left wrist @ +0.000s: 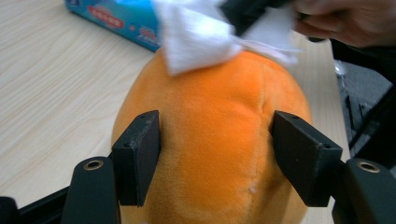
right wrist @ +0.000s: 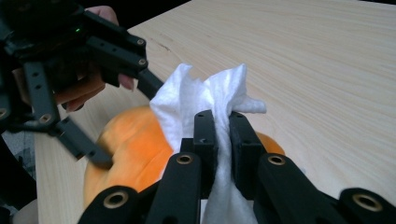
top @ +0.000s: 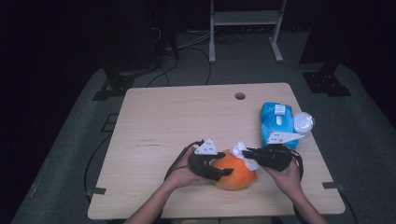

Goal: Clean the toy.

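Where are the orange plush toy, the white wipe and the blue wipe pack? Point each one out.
orange plush toy (left wrist: 219,140): left gripper view, its fuzzy front.
white wipe (right wrist: 187,100): right gripper view, its upper fold.
blue wipe pack (top: 271,122): high view, its top face.

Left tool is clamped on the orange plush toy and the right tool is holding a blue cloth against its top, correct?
Not quite: the cloth is white, not blue. The right gripper view shows the right tool shut on a crumpled white tissue-like wipe over the round orange plush toy. The left tool does grip the toy's sides.
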`<state>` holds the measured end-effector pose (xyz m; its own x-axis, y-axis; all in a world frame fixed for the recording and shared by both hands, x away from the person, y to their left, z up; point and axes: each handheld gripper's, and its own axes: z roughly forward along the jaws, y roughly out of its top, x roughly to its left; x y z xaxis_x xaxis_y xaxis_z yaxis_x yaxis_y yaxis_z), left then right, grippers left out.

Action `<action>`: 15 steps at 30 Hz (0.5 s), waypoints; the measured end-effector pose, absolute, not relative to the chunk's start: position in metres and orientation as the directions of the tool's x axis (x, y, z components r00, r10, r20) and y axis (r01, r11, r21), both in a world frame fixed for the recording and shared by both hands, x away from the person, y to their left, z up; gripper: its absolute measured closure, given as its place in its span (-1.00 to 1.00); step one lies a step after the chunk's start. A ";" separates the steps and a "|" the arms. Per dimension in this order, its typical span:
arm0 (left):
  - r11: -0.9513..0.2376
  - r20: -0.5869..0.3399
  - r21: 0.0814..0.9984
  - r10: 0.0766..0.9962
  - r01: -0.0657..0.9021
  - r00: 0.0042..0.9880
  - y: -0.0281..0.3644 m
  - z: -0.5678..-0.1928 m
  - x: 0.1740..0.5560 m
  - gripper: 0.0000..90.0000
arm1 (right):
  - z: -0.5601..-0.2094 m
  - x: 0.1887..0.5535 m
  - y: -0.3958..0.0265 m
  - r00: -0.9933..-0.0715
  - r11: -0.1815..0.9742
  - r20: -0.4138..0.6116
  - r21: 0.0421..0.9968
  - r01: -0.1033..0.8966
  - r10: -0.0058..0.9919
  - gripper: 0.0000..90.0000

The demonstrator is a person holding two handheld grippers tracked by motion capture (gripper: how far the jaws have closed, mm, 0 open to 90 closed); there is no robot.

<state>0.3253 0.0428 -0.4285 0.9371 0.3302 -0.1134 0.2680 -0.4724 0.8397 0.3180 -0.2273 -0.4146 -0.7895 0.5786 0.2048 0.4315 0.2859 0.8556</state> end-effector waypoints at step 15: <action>-0.504 -0.053 0.834 0.335 0.226 0.941 0.025 -0.426 0.313 -0.26 | -0.408 0.317 -0.210 -0.813 0.337 0.153 0.855 0.394 0.562 0.83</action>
<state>0.3135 0.0251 -0.4264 0.9408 0.3348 -0.0527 0.2260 -0.5038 0.8337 0.3170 -0.2096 -0.4079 -0.8127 0.5623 0.1528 0.3941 0.3372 0.8550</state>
